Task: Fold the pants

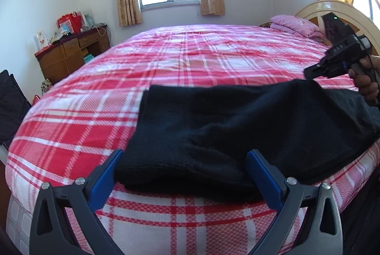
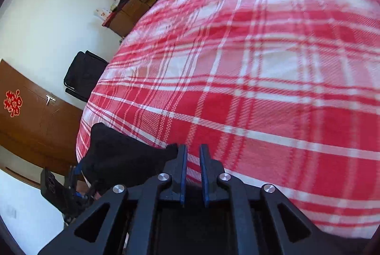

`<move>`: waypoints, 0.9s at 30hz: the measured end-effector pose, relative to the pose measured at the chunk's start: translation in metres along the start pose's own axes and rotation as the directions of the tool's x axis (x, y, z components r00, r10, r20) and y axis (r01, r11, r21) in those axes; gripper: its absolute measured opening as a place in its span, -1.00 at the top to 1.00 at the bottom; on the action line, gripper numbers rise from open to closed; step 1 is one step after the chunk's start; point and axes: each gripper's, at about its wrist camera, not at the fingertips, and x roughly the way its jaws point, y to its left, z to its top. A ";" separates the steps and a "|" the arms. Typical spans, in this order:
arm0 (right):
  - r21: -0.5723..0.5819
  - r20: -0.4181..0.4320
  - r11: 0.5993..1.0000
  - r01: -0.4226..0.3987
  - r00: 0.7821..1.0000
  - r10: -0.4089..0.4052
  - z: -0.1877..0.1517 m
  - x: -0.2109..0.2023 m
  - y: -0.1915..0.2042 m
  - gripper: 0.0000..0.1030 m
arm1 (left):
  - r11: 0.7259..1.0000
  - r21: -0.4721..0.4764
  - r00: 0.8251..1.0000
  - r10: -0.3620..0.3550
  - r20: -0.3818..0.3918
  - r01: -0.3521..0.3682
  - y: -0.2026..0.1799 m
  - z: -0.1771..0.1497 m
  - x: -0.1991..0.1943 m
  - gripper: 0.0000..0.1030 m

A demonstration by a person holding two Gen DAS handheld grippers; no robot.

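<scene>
My right tongs (image 2: 192,155) hang over the near edge of the bed (image 2: 273,79), their blue fingers (image 2: 182,174) nearly together with a narrow gap and nothing between them. The black pants (image 2: 118,155) lie bunched to the left, one corner touching the outer side of the left finger. Further left and nearer, my left tongs (image 2: 71,186) sit at the pants' edge, partly hidden. A brown door (image 2: 30,122) stands at the left, a cluttered dresser (image 2: 135,5) at the far left.
</scene>
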 end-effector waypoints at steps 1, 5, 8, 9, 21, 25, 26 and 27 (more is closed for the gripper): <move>-0.006 0.029 1.000 0.019 0.999 -0.019 -0.003 -0.022 -0.006 0.78 | 1.000 0.006 1.000 0.000 0.012 0.000 -0.002 0.003 -0.004 -1.00; 0.038 0.126 0.987 0.159 0.979 -0.163 -0.021 -0.104 -0.051 0.63 | 0.998 0.060 0.998 -0.027 0.062 0.023 -0.022 0.021 -0.018 -1.00; 0.144 0.199 0.959 0.244 0.942 -0.269 -0.044 -0.173 -0.095 0.42 | 0.989 0.136 0.995 -0.074 0.065 0.064 -0.049 0.032 -0.018 -1.00; 0.184 0.225 0.943 0.279 0.921 -0.317 -0.056 -0.202 -0.114 0.41 | 0.985 0.153 0.994 -0.088 0.062 0.077 -0.056 0.034 -0.017 -1.00; 0.489 0.264 0.723 0.489 0.706 -0.657 -0.194 -0.397 -0.231 0.40 | 0.924 0.291 0.966 -0.256 -0.016 0.250 -0.161 0.069 0.009 -1.00; 0.528 0.259 0.714 0.460 0.713 -0.651 -0.216 -0.406 -0.249 0.40 | 0.929 0.257 0.963 -0.268 -0.022 0.265 -0.176 0.077 0.010 -1.00; 0.523 0.249 0.717 0.461 0.722 -0.646 -0.216 -0.404 -0.251 0.40 | 0.934 0.237 0.962 -0.271 -0.021 0.268 -0.176 0.079 0.011 -1.00; 0.517 0.243 0.723 0.459 0.731 -0.638 -0.217 -0.403 -0.254 0.40 | 0.937 0.224 0.962 -0.270 -0.023 0.269 -0.177 0.079 0.013 -1.00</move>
